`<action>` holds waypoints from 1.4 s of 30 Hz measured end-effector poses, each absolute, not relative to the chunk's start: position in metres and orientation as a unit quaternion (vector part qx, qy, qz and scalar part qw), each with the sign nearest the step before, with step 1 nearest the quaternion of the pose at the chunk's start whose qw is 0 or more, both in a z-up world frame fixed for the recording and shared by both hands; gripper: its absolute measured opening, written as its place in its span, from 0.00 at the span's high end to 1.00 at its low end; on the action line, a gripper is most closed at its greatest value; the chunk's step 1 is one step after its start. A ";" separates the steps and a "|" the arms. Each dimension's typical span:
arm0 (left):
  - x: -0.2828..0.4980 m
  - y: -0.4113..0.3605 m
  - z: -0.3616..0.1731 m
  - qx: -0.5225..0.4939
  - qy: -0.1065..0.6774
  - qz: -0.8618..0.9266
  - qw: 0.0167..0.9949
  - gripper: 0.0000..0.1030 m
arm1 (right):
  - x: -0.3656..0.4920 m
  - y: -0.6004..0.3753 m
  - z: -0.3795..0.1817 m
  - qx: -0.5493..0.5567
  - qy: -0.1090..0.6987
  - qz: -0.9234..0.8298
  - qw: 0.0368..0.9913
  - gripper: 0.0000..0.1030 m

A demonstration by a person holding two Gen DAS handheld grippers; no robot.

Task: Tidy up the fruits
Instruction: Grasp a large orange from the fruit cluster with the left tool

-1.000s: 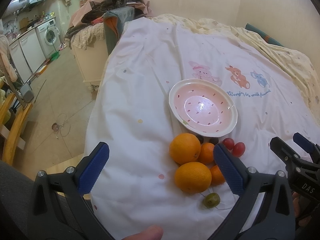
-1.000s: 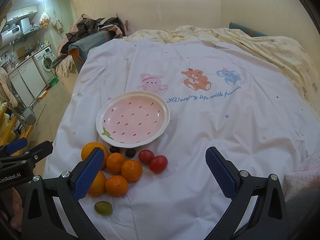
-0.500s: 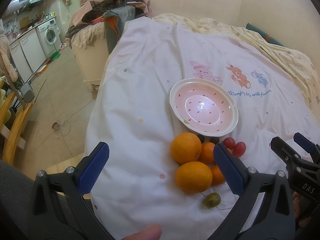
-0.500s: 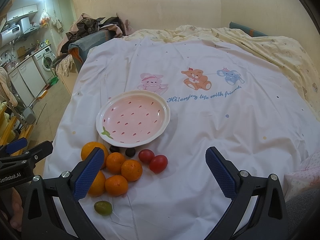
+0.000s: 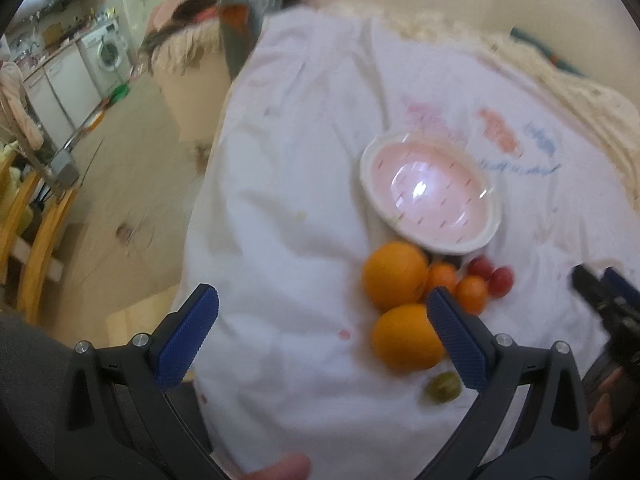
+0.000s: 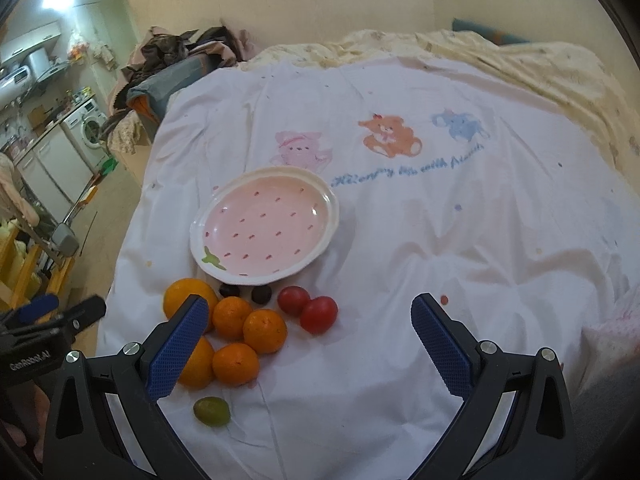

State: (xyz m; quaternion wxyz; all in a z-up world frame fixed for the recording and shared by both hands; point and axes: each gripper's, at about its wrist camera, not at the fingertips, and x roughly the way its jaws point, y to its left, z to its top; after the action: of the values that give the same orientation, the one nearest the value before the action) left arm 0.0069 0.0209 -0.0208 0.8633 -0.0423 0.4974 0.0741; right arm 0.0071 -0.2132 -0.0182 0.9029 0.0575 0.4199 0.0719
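Note:
A pink strawberry-print bowl sits empty on a white sheet; it also shows in the left wrist view. In front of it lie two large oranges, three small mandarins, two red tomatoes, two dark grapes and one green grape. My left gripper is open and empty above the sheet's left front, its right finger over the near orange. My right gripper is open and empty, hovering in front of the fruit pile.
The sheet with cartoon animals covers a bed; a cream blanket lies at the back right. The bed's left edge drops to a floor. A clothes pile and a washing machine stand at far left.
The left wrist view has blurred and the fruit and bowl sit slightly lower and left in it, so the left gripper is moving. The right gripper is nearly still.

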 end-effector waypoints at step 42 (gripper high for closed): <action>0.038 0.010 -0.034 -0.085 0.606 -0.015 0.791 0.50 | 0.031 -0.240 -0.065 0.174 0.550 0.102 0.810 0.04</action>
State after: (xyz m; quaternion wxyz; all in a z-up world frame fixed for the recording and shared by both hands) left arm 0.0376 0.0104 -0.0339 0.7908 -0.0852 0.6059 -0.0154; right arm 0.0312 -0.2399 -0.0652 0.8104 0.1740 0.5500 0.1022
